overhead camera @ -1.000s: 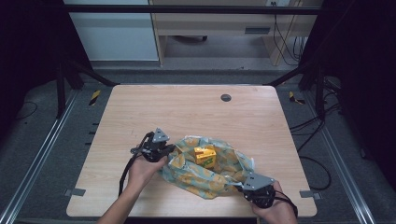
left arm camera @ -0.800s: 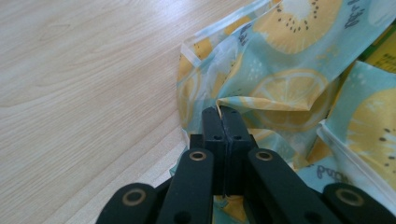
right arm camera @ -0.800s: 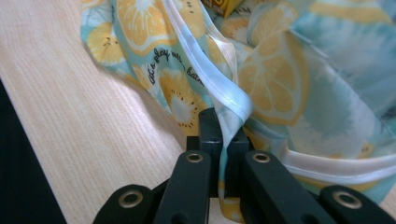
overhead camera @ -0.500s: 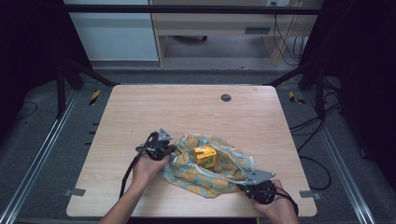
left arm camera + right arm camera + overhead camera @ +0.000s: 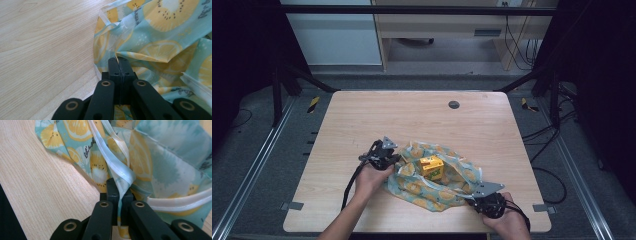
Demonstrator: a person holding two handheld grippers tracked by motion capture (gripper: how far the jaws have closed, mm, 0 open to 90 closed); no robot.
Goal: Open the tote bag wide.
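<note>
Jaws of both grippers stay clamped on the fruit-print bag (image 5: 432, 182); left gripper (image 5: 388, 156) shifted slightly

Teal lemon-print bag (image 5: 432, 182); yellow box (image 5: 431, 167).

The bag (image 5: 160, 167) bears small black script among its printed lemon slices; beside the white strap (image 5: 112, 157) only "let's" reads

A cloth bag (image 5: 439, 177) lies on the near half of the table (image 5: 412, 120). A small box (image 5: 431, 166) sits in the bag's middle. The left gripper (image 5: 393, 159) is at the bag's left edge, the right gripper (image 5: 472, 197) at its near right corner. A round grommet (image 5: 454, 104) lies well behind the bag.
</note>
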